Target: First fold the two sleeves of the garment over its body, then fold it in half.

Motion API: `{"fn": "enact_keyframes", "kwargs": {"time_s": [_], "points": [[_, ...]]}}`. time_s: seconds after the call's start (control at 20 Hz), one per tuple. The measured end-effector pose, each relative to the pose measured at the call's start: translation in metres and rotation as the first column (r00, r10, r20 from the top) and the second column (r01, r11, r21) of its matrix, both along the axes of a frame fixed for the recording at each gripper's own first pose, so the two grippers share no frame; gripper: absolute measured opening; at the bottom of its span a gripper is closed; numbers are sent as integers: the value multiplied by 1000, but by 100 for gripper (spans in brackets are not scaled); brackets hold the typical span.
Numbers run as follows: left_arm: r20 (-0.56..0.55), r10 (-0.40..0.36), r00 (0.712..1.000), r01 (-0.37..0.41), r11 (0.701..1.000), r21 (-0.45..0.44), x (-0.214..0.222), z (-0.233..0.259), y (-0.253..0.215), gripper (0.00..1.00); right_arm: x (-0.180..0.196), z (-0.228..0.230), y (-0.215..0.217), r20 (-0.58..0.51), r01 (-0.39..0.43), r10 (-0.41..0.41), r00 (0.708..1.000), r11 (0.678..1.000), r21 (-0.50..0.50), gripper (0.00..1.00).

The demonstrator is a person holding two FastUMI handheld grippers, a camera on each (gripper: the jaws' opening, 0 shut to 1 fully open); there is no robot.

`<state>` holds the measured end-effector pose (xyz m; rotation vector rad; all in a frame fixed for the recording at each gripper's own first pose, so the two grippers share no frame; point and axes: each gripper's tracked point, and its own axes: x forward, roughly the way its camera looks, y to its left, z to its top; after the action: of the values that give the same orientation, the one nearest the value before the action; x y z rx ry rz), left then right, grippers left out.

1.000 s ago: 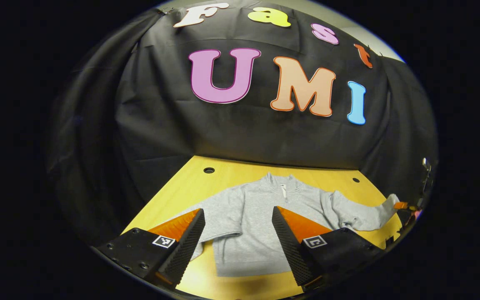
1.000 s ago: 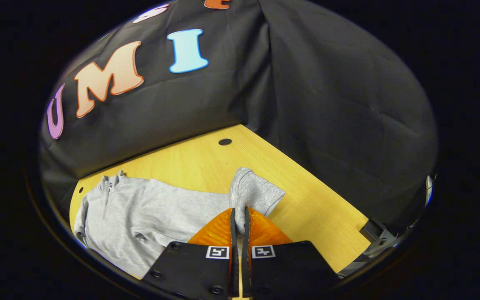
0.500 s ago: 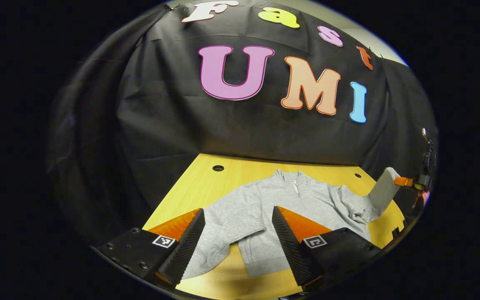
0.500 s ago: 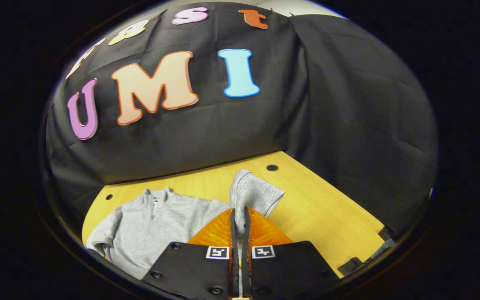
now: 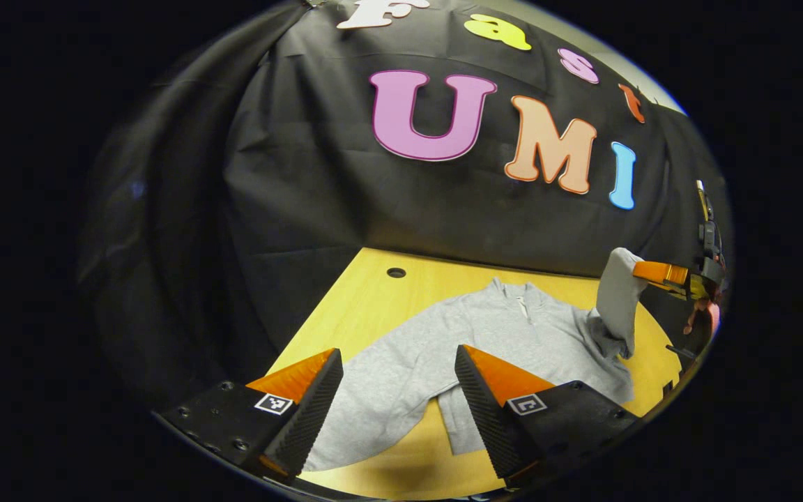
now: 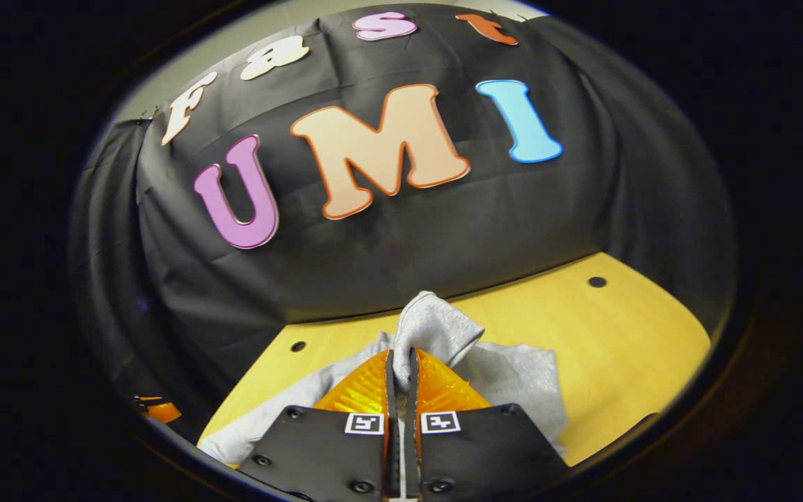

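Observation:
A grey zip-neck sweatshirt (image 5: pixel 506 335) lies flat on the yellow wooden table (image 5: pixel 366 293), collar toward the back wall. My left gripper (image 5: pixel 398 390) hovers open above its near sleeve (image 5: pixel 373 401), which stretches out toward me, nothing between the fingers. In the left gripper view my right gripper (image 5: pixel 659 273) is at the far right, holding the other sleeve's cuff (image 5: pixel 617 296) lifted off the table. In the right gripper view my right gripper (image 6: pixel 401 380) is shut on that cuff (image 6: pixel 433 328), with the sweatshirt's body (image 6: pixel 513 380) beneath it.
Black cloth walls close in the table at the back and sides. Small round holes (image 5: pixel 396 272) (image 6: pixel 597 282) sit in the tabletop near the back. Bare wood (image 6: pixel 624 348) extends to the right of the sweatshirt in the right gripper view.
My right gripper has lifted the cuff higher and swung it inward over the sweatshirt's body. My left gripper has shifted left, so the near sleeve now lies between its open fingers.

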<state>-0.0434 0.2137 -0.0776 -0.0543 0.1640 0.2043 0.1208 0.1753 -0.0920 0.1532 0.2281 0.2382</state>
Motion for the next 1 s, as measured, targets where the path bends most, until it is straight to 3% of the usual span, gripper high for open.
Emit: {"fn": "enact_keyframes", "kwargs": {"time_s": [0.25, 0.45, 0.8, 0.95, 1.0], "points": [[-20, 106, 994, -107, 993, -49, -18, -20, 36, 95, 13, -29, 91, -54, -169, 176, 983, 979, 117, 5], [-57, 167, 984, -171, 982, -79, -33, -46, 52, 95, 19, -58, 129, -112, -222, 244, 963, 958, 179, 5], [-158, 251, 955, -261, 964, -46, -64, -104, 82, 95, 22, -109, 161, -207, -262, 291, 934, 952, 157, 7], [-206, 253, 945, -270, 961, -61, -72, -133, 86, 95, 19, -120, 162, -238, -272, 298, 924, 953, 136, 17], [-217, 252, 943, -272, 960, -64, -74, -141, 89, 95, 21, -119, 161, -234, -278, 301, 924, 952, 128, 31]]}}
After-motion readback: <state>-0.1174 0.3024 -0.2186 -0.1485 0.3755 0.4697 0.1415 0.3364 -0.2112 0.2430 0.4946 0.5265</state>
